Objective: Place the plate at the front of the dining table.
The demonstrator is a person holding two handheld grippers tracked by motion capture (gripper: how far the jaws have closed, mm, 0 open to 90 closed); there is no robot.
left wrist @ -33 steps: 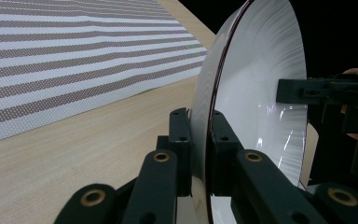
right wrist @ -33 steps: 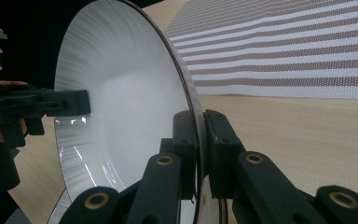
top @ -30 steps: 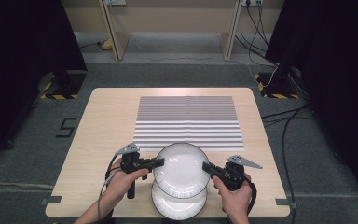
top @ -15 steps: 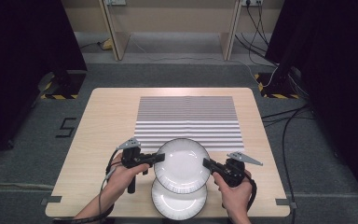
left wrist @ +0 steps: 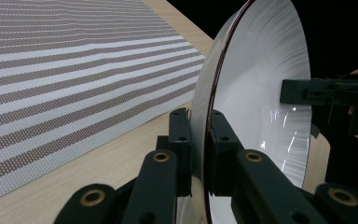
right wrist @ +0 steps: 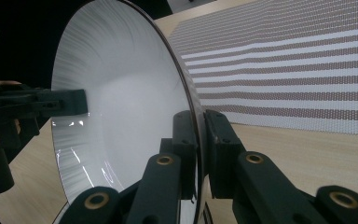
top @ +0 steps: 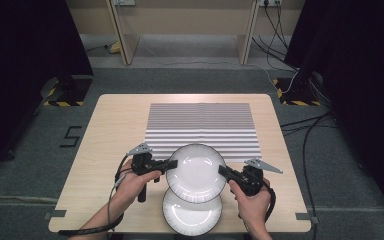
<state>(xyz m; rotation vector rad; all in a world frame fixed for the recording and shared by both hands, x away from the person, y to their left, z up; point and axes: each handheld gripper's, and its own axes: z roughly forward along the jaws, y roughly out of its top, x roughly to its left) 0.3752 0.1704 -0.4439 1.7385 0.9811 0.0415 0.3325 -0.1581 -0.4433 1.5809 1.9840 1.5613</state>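
A white plate with a dark rim (top: 196,172) hangs above the table, held at opposite edges. My left gripper (top: 172,163) is shut on its left rim, and the left gripper view shows both jaws clamping the plate (left wrist: 256,93) edge at my left gripper (left wrist: 199,149). My right gripper (top: 221,171) is shut on the right rim; its jaws pinch the plate (right wrist: 121,102) at my right gripper (right wrist: 200,154). A second white plate (top: 190,216) lies flat on the table below, partly hidden by the held one.
A striped grey-and-white mat (top: 202,127) covers the middle of the wooden table (top: 115,130), just beyond the plates. Shelf legs and cables stand on the floor past the far edge.
Both grippers have carried the upper plate away from me, toward the striped mat, uncovering more of the plate lying beneath.
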